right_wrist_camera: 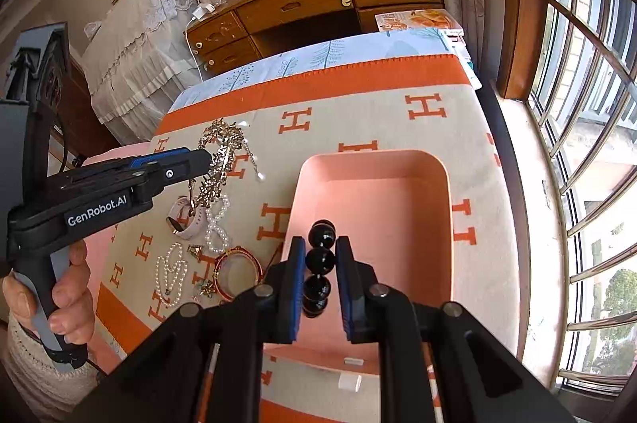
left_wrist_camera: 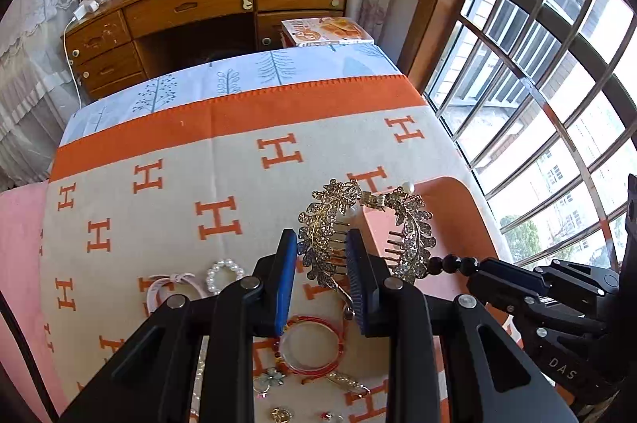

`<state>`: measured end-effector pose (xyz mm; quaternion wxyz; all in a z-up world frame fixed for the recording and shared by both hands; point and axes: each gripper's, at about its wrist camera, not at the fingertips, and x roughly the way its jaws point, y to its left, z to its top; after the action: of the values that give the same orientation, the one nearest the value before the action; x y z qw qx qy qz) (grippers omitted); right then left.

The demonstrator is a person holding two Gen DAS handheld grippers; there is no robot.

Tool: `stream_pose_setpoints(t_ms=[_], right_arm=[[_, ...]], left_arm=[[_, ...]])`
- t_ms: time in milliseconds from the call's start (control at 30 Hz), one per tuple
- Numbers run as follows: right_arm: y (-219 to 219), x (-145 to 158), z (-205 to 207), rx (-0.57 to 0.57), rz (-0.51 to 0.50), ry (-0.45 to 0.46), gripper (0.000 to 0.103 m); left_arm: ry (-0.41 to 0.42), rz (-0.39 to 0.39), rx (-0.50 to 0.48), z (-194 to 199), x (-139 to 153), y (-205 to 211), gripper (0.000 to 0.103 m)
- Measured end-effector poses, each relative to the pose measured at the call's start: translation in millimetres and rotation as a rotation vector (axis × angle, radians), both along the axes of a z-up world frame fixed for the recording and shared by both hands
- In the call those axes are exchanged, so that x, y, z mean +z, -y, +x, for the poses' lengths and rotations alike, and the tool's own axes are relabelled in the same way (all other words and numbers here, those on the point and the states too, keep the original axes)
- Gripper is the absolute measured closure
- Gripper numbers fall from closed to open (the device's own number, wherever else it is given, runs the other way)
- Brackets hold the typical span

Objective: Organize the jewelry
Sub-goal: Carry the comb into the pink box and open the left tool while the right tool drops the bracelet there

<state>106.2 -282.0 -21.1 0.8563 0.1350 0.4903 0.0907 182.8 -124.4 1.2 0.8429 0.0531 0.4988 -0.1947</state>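
Observation:
My left gripper (left_wrist_camera: 321,244) is shut on a gold leaf-shaped hair comb (left_wrist_camera: 330,220) and holds it above the blanket, left of the pink tray (left_wrist_camera: 458,200). The comb also shows in the right wrist view (right_wrist_camera: 221,160) at the left gripper's tip (right_wrist_camera: 199,160). My right gripper (right_wrist_camera: 320,252) is shut on a black bead bracelet (right_wrist_camera: 320,260) and holds it over the pink tray (right_wrist_camera: 438,192). The beads also show in the left wrist view (left_wrist_camera: 452,264).
On the orange H-pattern blanket (right_wrist_camera: 358,112) lie a red bangle (right_wrist_camera: 239,269), pearl bracelets (right_wrist_camera: 217,220), a pearl necklace (right_wrist_camera: 171,273), a pink watch (right_wrist_camera: 187,220) and small charms. A wooden desk (left_wrist_camera: 207,5) stands behind; the barred window (right_wrist_camera: 577,144) is at right.

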Motion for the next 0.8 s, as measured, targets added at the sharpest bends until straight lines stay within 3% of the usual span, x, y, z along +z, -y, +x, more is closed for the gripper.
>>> stream_pose_setpoints(t_ms=[233, 367, 433, 500, 567, 800], right_arm=[[8, -35, -11, -0.037, -0.171, -0.105, 0.087], [21, -38, -25, -0.055, -0.134, -0.106, 0.087], [25, -34, -32, -0.065, -0.122, -0.085, 0.083], [28, -30, -38, -0.075, -0.120, -0.059, 0.072], [29, -26, -44, -0.077, -0.098, -0.041, 0.069], [23, -18, -57, -0.056, -0.063, -0.004, 0.069]], left_arm=[[-0.005, 0.022, -0.050, -5, -14, 38, 0.080], [-0.014, 0.032, -0.072, -3, -27, 58, 0.080], [-0.031, 0.032, -0.085, -1, -35, 68, 0.080], [-0.040, 0.042, -0.095, 1, -44, 77, 0.080], [-0.053, 0.051, -0.104, 4, -53, 85, 0.080], [-0.098, 0.098, -0.102, 19, -83, 103, 0.079]])
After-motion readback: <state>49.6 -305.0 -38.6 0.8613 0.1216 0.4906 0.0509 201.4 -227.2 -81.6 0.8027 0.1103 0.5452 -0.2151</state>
